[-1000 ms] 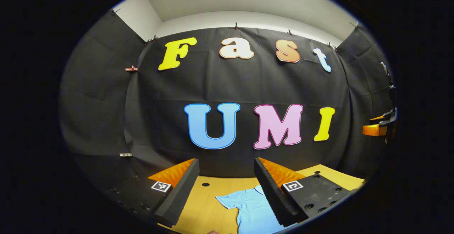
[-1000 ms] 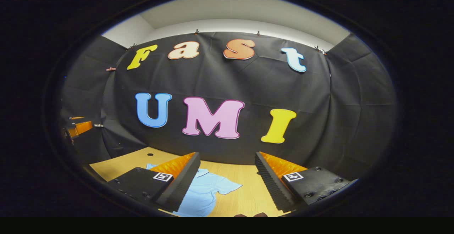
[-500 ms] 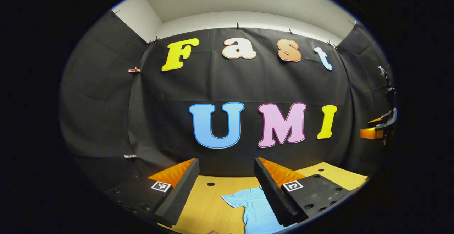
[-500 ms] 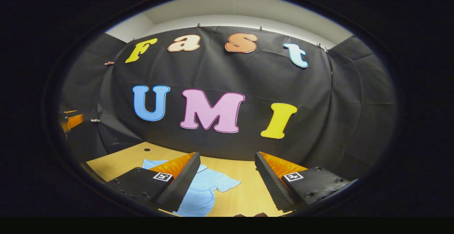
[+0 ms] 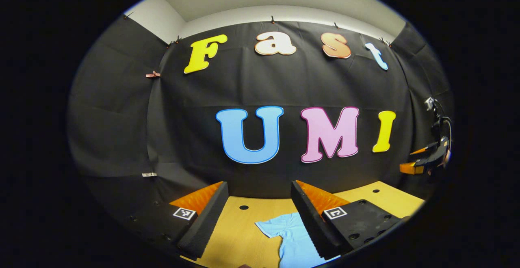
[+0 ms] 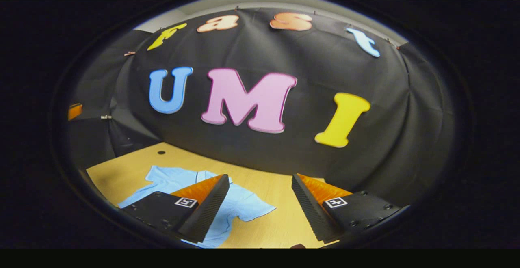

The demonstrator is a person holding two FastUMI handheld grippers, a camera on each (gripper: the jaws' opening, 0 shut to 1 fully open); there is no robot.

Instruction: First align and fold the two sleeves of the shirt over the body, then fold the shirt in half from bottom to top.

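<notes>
A smooth pale wooden bench (image 6: 280, 223) meets the black cloth wall. The light blue short-sleeved cotton shirt (image 6: 239, 205) lies flat at lower left, sleeves spread. Left gripper (image 5: 259, 219) and right gripper (image 6: 260, 211) hover with fingers apart, holding nothing.

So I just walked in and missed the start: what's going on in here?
A person holds a two-finger gripper in each hand above a light blue shirt lying flat on the wooden table. The left gripper and right gripper are both open and hold nothing. The sleeves are spread out, so no folding has started.
</notes>
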